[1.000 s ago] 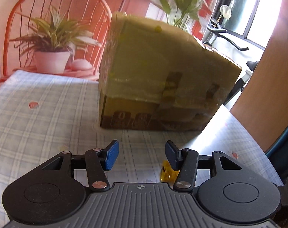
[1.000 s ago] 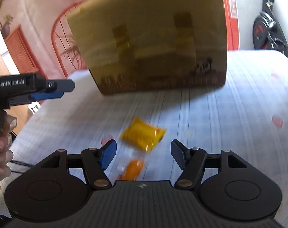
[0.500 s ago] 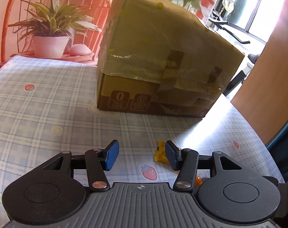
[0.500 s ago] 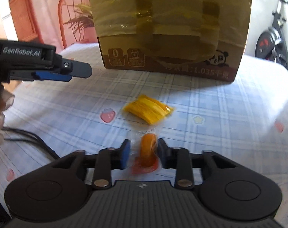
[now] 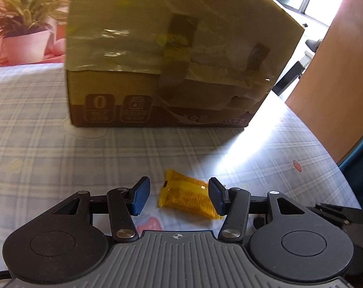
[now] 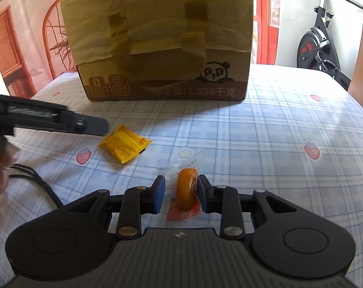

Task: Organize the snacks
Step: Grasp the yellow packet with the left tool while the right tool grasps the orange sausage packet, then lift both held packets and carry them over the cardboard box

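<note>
A yellow snack packet (image 5: 188, 198) lies on the checked tablecloth between the open fingers of my left gripper (image 5: 179, 195); it also shows in the right wrist view (image 6: 124, 144), with the left gripper (image 6: 95, 126) over its left end. My right gripper (image 6: 180, 195) is shut on a clear-wrapped orange snack (image 6: 186, 192), held upright between the pads. A taped cardboard box (image 6: 162, 45) with a panda print stands behind both snacks; it also shows in the left wrist view (image 5: 176, 55).
A potted plant (image 5: 23, 38) stands at the far left behind the table. A wooden panel (image 5: 337, 91) is at the right edge. An exercise bike (image 6: 323, 38) stands beyond the table's far right. A black cable (image 6: 40, 182) lies at the left.
My left gripper has moved forward and down so the yellow packet now lies between its open fingers. My right gripper stays shut on the orange snack.
</note>
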